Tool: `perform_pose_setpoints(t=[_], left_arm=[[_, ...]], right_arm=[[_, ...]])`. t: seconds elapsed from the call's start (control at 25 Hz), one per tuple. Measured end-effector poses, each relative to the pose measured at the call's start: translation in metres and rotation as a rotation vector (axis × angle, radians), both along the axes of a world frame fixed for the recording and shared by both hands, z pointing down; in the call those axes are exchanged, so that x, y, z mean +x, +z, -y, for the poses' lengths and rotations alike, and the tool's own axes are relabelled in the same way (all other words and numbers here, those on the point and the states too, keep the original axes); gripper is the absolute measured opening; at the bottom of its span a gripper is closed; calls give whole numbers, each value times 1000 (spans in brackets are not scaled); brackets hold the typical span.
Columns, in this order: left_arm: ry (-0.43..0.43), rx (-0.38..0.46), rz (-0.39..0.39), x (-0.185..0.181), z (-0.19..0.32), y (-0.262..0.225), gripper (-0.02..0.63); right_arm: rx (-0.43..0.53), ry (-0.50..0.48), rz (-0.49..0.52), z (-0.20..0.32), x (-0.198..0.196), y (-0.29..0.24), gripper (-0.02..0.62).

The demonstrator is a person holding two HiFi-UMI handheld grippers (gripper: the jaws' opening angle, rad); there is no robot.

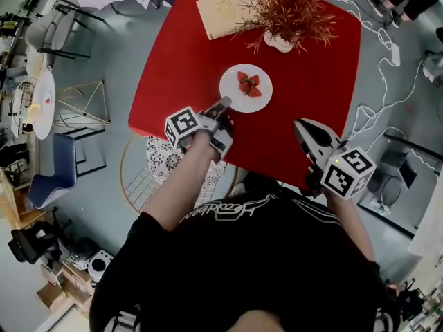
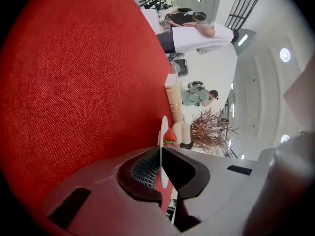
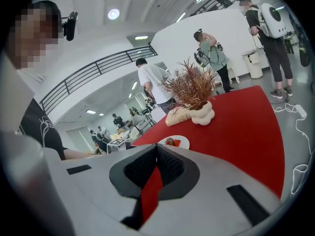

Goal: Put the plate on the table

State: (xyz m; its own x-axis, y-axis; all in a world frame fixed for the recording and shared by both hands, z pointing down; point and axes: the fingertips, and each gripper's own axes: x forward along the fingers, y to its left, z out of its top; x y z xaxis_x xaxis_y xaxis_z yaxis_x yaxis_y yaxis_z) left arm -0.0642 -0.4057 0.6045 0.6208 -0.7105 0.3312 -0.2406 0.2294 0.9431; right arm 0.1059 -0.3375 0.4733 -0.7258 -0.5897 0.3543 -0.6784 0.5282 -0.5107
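White plate of cut strawberries on red table, left tongs clamped on its rim, right tongs closed, empty.

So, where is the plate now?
Head view: the plate is midway across the red table, below the potted plant, its near rim pinched in the left claw.

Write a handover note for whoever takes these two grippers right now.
Left gripper: jaws shut on the near rim of the plate.
Right gripper: jaws shut, nothing between them, over the table's near edge, apart from the plate.
Things: the plate carries strawberries and sits near the middle of the red table, in front of the potted plant. It looks level and down on the table top, but full contact cannot be confirmed.
Done: plate is at its spot on the table.
Left: check that it rests, open the left jaws, draw back.
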Motion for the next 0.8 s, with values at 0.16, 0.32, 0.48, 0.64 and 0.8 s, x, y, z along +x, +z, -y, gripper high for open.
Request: perform_pose_setpoints(t=[0.16,0.32,0.48,0.64,0.8], left_arm=[[-7,-12,3,0,-1,4,18],[-20,-18,-8,1,2,2,34],[-6,2,-15,5,5,-5,142],[16,8,-6,8,7,-8,193],[39,-3,31,12,6,-7,193]], right_arm=[[1,-8,7,3,1,1,8],[2,-24,5,5,-1,2,8],[-2,-36,8,5,-2,3,8],[0,-46,10,7,0,2,8],[-2,-55,19,9,-1,0,8]])
